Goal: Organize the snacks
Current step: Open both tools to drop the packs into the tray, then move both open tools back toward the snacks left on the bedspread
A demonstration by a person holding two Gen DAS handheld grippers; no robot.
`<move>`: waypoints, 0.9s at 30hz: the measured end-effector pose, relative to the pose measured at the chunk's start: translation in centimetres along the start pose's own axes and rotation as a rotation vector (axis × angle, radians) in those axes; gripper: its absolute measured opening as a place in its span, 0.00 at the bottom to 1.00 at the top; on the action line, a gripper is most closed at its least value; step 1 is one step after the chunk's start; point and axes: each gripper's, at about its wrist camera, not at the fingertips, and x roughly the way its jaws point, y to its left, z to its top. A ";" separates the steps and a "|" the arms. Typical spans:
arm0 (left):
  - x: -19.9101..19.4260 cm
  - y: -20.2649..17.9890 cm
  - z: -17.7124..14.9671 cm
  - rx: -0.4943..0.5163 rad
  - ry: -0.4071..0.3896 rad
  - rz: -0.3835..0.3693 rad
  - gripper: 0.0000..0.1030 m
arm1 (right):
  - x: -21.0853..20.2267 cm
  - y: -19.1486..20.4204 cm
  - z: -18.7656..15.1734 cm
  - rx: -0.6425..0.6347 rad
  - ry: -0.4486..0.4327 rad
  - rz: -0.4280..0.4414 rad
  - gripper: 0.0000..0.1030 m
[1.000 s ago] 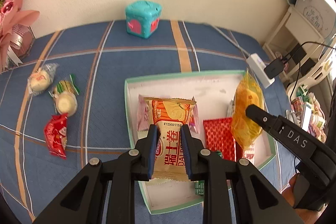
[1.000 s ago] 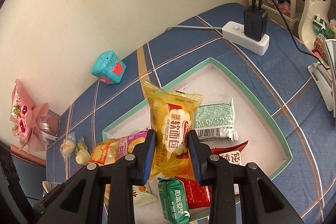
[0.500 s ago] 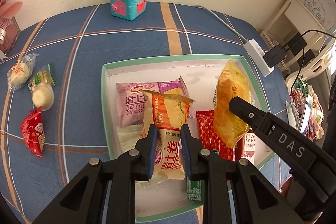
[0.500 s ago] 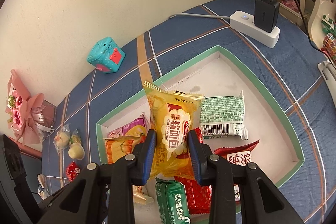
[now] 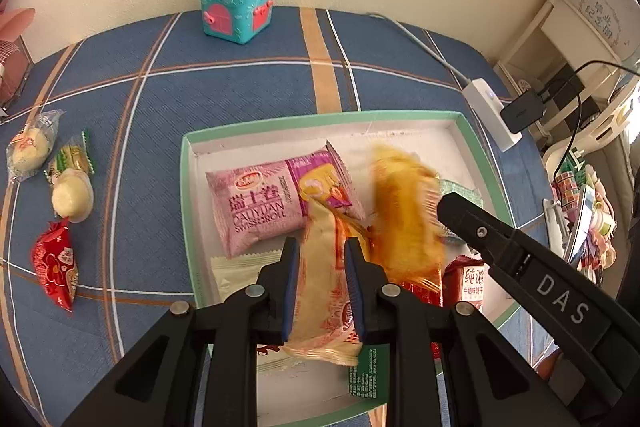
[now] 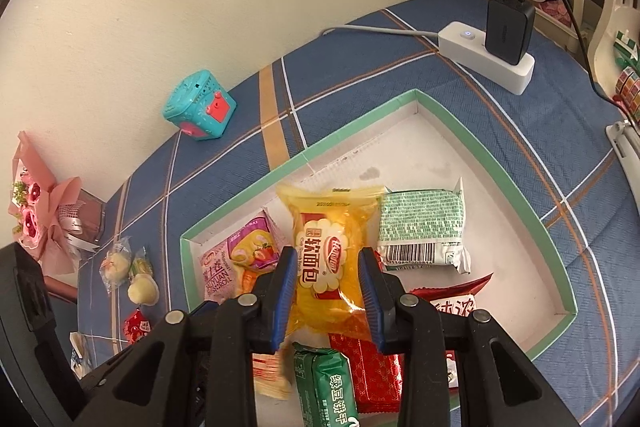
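Your left gripper (image 5: 320, 281) pinches the orange-and-cream foil snack packet (image 5: 322, 291) above the green-rimmed white cardboard tray (image 5: 320, 118); your right gripper (image 6: 327, 297) pinches the yellow plastic bread pouch (image 6: 330, 263) just beside it. Both look light, soft and slippery; hold mid-body, gently.

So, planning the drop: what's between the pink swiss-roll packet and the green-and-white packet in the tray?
The yellow bread packet, held by the right gripper; right wrist view.

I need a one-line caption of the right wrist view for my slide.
Right claw grips a yellow bread packet above the green-rimmed tray of snacks on a blue plaid tablecloth.
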 end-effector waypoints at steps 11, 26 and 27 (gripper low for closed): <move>-3.5 2.5 0.4 -0.062 -0.044 0.070 0.26 | -2.2 0.7 0.0 -0.039 -0.013 -0.063 0.33; -6.3 5.9 -0.6 -0.140 -0.085 0.154 0.44 | -4.3 3.5 -2.2 -0.144 -0.001 -0.118 0.35; -6.4 5.9 -0.6 -0.137 -0.087 0.155 0.44 | -4.3 3.6 -2.3 -0.148 -0.001 -0.120 0.35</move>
